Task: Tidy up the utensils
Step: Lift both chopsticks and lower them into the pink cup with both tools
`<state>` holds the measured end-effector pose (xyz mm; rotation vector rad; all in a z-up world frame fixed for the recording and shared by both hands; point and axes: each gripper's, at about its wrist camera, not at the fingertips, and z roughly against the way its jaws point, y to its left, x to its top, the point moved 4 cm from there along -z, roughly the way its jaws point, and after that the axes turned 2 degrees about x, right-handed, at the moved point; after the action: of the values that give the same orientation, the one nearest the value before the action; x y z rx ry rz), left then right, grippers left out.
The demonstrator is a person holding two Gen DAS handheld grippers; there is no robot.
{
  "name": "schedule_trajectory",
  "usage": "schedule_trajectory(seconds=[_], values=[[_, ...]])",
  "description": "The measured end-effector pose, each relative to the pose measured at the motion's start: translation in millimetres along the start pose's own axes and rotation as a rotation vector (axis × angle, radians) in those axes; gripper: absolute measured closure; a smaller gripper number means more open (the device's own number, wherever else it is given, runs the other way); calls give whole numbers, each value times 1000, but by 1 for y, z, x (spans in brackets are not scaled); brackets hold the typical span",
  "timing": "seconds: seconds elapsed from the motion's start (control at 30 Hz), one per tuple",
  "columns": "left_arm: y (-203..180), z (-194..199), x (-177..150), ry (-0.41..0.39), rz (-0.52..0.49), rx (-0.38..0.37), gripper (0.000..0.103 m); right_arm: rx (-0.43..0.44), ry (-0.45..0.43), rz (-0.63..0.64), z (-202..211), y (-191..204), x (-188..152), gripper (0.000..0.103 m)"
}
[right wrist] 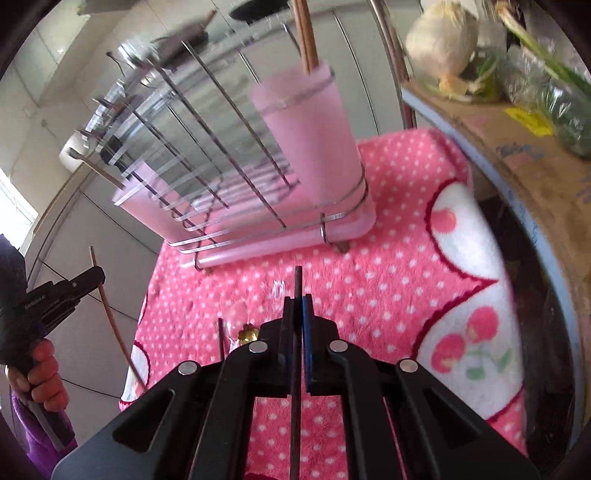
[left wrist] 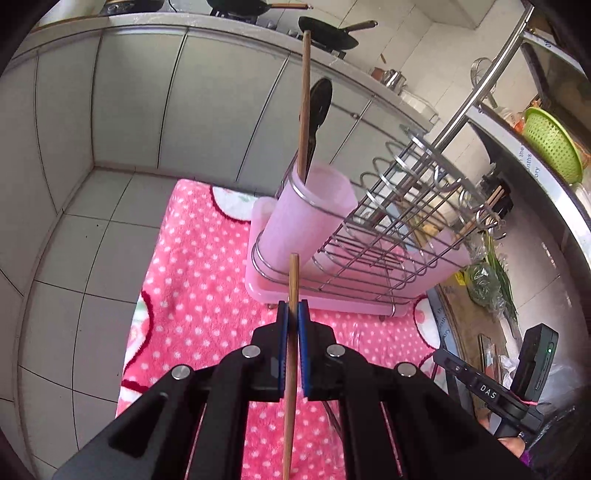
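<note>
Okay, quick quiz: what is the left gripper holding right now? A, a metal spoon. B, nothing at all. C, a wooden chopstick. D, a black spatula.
C: in the left wrist view the left gripper has its blue pads shut on a thin wooden chopstick.

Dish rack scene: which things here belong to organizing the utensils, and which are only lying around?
For the job:
- left tongs, shut on a wooden chopstick
- right tongs, shut on a dark chopstick
- pink utensil cup
- dish rack

Lying about:
- pink dotted towel
- green basket
- frying pans
</note>
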<state>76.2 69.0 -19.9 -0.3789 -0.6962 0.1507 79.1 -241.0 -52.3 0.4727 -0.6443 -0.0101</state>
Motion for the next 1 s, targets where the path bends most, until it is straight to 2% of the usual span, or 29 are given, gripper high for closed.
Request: schedule_trajectory(seconds=[0.27,0.53,0.67,0.83,1.0], values=[[-15,62,34,-161,-5,-34,98,34,-173,47,66,9,36,98],[-40,116,84,-298,-44,-39,98,54,-357,112,120,29,101,98],[-49,138,111,-369,-50,-28,98,52,-458,140,134,37,131,98],[-53,150,143,-440,-56,11,98,56,-550,148,138,41,162,98],[-49,134,164,-457,-63,56,98,37,-611,159,128,40,183,98]])
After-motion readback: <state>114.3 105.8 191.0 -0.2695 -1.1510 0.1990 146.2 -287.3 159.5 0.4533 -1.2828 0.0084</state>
